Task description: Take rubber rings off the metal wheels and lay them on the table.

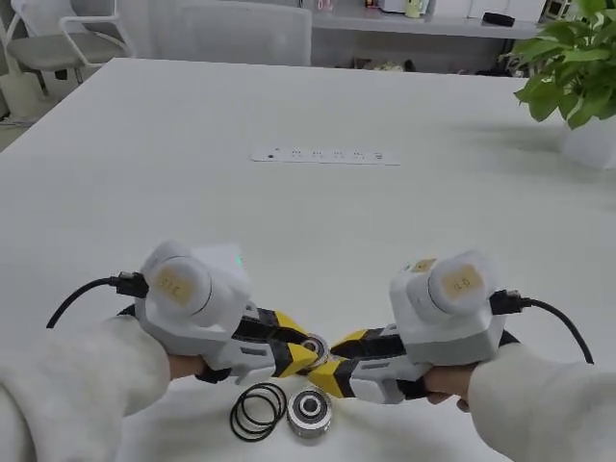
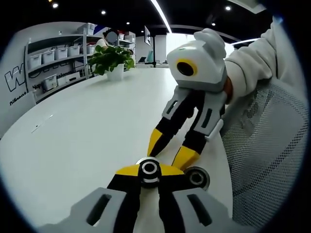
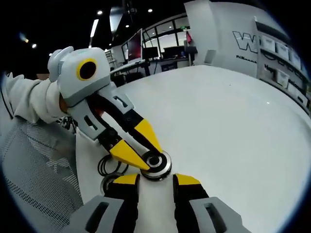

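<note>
White table [image 1: 337, 96]; left gripper [image 3: 143, 158] clamps shiny round wheel [image 2: 149, 171]; thin black rings [image 1: 257, 409].

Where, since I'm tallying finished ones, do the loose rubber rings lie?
In the head view the rubber rings lie flat on the table near the bottom edge, just left of a loose metal wheel and below the left gripper.
</note>
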Available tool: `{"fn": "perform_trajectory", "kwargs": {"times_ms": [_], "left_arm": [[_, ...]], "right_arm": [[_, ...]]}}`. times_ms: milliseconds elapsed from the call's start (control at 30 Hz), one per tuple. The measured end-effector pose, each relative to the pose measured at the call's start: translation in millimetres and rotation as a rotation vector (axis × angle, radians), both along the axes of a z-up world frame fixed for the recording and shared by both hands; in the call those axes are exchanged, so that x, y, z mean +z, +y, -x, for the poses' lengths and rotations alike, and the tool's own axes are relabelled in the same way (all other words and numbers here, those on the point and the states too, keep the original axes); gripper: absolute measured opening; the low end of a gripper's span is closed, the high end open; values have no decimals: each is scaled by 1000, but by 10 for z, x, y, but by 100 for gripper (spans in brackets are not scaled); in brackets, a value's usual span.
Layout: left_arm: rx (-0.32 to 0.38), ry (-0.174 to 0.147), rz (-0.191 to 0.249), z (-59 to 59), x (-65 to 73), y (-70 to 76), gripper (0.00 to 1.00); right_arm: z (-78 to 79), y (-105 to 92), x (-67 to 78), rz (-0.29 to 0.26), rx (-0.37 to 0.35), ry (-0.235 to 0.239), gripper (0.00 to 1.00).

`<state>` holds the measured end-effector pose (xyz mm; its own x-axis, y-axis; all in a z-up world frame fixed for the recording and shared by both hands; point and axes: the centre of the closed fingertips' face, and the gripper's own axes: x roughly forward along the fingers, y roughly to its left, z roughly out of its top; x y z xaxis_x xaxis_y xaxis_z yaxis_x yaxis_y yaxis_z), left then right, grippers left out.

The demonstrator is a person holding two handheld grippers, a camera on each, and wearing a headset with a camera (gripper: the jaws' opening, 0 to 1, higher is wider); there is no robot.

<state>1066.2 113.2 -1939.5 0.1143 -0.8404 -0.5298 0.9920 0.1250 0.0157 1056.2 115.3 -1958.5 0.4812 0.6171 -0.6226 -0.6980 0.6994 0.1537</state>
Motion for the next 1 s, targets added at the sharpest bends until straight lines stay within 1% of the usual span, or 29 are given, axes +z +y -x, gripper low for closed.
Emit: {"fn": "perform_trajectory", "kwargs": {"times_ms": [33, 67, 100, 200, 267, 300, 333, 367, 433, 500, 633, 700, 767, 833, 900, 967, 1000], "left_arm": [[0, 1, 0, 2, 1, 0, 7], [0, 0, 0, 2, 0, 1, 7], [0, 0, 1, 2, 0, 1, 7], [0, 0, 1, 3, 0, 2, 7], [7, 1, 0, -5, 0, 5, 7], [13, 0, -3, -15, -1, 9, 7], [19, 0, -3, -25, 2, 11, 7], [20, 8, -2, -17, 3, 9, 7], [19, 4, -3, -15, 4, 9, 7], [20, 4, -4, -13, 5, 8, 7], [19, 5, -6, -10, 1, 11, 7], [18, 4, -7, -9, 1, 11, 7], [19, 4, -8, -7, 3, 11, 7], [20, 4, -9, -10, 4, 14, 7], [20, 3, -9, -11, 4, 16, 7], [21, 4, -10, -9, 5, 19, 7], [22, 5, -9, -10, 6, 20, 7]], "right_arm": [[9, 8, -4, 5, 3, -4, 20], [5, 16, 7, 25, 38, -33, 20], [5, 8, 1, 27, 28, -28, 20], [9, -34, 9, 7, 13, 1, 17], [26, -49, 7, 3, 11, 5, 13], [37, -47, 13, 4, 19, 1, 10], [46, -40, 18, 5, 32, -2, 2], [25, -70, 2, 22, 12, -6, 0], [26, -60, -1, 20, 15, -3, 0], [24, -63, -2, 29, 15, -6, 0], [0, -100, -4, 24, -36, 25, 0], [-5, -115, -4, 8, -66, 52, 0], [-23, -127, 8, -6, -88, 66, 0], [-18, -138, 12, -24, -120, 95, 0], [-23, -150, 22, -52, -151, 119, 0], [-53, -170, 55, -70, -168, 110, 0], [-63, -166, 84, -102, -188, 124, 0]]}}
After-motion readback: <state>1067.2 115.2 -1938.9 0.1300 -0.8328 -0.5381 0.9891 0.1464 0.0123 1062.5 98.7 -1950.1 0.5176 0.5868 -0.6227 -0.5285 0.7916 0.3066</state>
